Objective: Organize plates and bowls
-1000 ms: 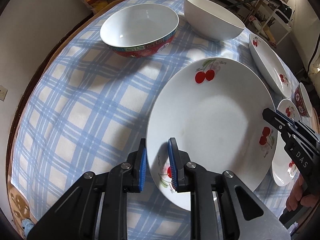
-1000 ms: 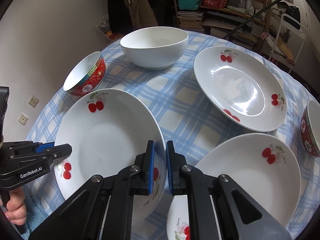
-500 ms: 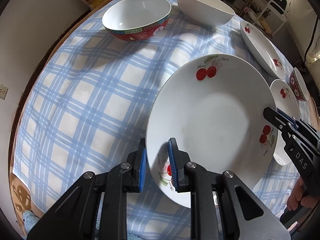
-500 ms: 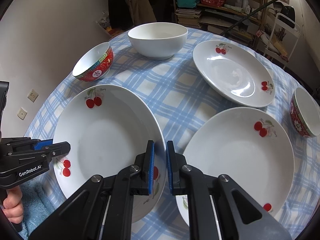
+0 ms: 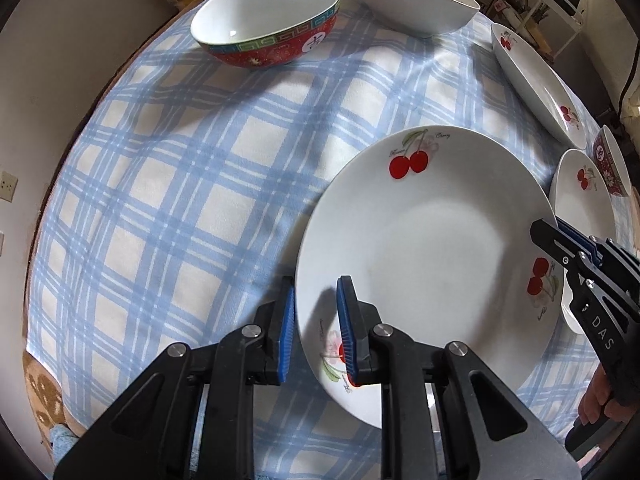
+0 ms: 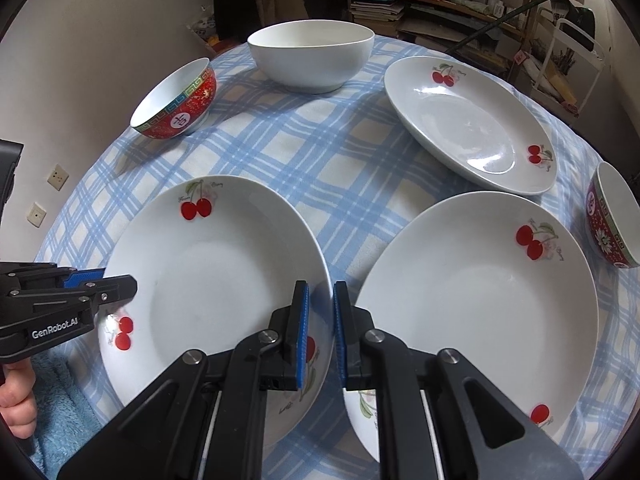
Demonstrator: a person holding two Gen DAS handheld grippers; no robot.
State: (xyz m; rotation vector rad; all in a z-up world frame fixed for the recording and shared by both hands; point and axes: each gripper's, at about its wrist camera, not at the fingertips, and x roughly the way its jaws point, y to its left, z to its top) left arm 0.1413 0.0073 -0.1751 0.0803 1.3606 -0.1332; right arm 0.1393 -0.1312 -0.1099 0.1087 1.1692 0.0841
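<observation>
left gripper (image 5: 314, 328) clamped on near-left rim of cherry plate (image 5: 432, 248) | right gripper (image 6: 320, 332) astride its right rim, jaws opening | second plate (image 6: 480, 300) just beside, rims crowding | blue checked cloth (image 6: 320, 152) | beyond: red bowl (image 6: 176, 104), white bowl (image 6: 312, 56), third plate (image 6: 468, 120), small red bowl (image 6: 612, 216) at far right
</observation>
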